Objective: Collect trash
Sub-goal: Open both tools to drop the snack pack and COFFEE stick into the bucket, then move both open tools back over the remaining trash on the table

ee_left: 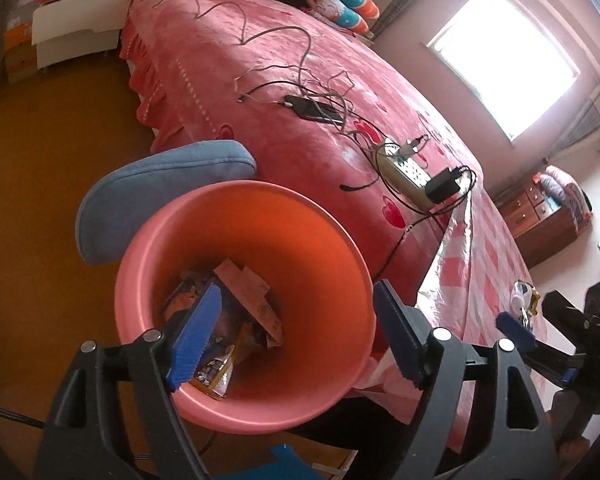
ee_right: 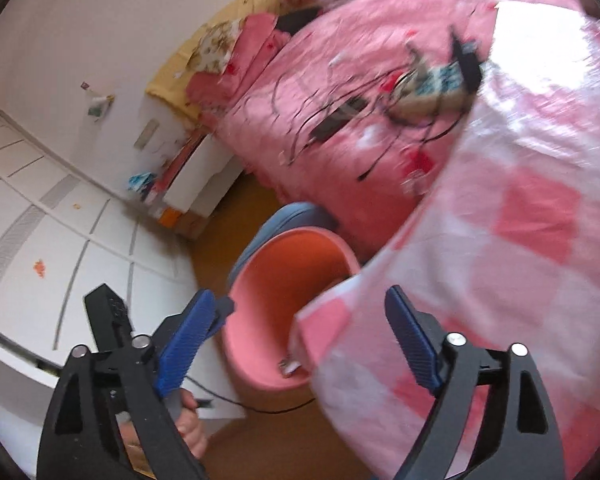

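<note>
Left wrist view: left gripper (ee_left: 296, 332) is held wide apart, empty, over the pink bin (ee_left: 300, 396), in which wrappers (ee_left: 236, 312) are piled at the bottom. More trash (ee_left: 522, 300) is seen on the checkered table (ee_left: 480, 264) beside the bin. Right gripper (ee_right: 304, 340) is also spread wide, nothing gripped, above the bin (ee_right: 260, 360) and table edge; that view is blurred. Bed (ee_left: 280, 92) with cables behind.

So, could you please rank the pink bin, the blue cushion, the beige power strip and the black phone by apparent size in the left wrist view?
1. Round pink plastic bin, nearest the camera
2. Blue fabric cushion
3. Beige power strip and black phone: too alike to rank
</note>
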`<action>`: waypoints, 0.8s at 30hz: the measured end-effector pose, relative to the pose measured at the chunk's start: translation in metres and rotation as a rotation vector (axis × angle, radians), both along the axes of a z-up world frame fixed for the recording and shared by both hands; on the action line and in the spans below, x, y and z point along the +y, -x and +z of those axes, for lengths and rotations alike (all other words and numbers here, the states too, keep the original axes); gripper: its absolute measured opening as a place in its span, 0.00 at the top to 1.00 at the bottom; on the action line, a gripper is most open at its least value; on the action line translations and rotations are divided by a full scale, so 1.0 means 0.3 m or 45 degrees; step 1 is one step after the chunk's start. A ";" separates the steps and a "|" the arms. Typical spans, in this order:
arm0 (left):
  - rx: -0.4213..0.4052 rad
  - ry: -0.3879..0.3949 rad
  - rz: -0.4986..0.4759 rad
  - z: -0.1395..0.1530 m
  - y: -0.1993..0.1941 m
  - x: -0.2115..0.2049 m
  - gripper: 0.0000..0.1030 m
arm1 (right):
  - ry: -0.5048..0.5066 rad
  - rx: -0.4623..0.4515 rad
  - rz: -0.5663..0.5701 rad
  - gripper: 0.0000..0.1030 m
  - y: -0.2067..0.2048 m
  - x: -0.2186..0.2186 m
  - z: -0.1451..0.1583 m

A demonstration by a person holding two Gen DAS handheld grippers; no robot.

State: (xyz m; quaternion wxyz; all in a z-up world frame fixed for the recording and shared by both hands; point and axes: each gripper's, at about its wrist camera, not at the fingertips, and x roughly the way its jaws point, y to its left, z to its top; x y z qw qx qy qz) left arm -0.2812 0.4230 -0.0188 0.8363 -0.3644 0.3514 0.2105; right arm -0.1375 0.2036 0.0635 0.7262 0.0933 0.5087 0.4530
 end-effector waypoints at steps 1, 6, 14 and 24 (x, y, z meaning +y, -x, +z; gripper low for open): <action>0.001 -0.005 -0.006 0.005 -0.006 -0.008 0.22 | 0.004 -0.023 -0.014 0.14 0.005 -0.019 0.005; 0.018 -0.026 -0.049 0.024 -0.033 -0.050 0.21 | 0.041 -0.123 -0.073 0.14 0.015 -0.090 0.007; 0.026 -0.052 -0.135 0.057 -0.076 -0.132 0.20 | 0.083 -0.213 -0.139 0.12 0.021 -0.170 -0.003; 0.041 -0.078 -0.236 0.095 -0.147 -0.251 0.20 | 0.125 -0.306 -0.257 0.09 -0.007 -0.287 0.015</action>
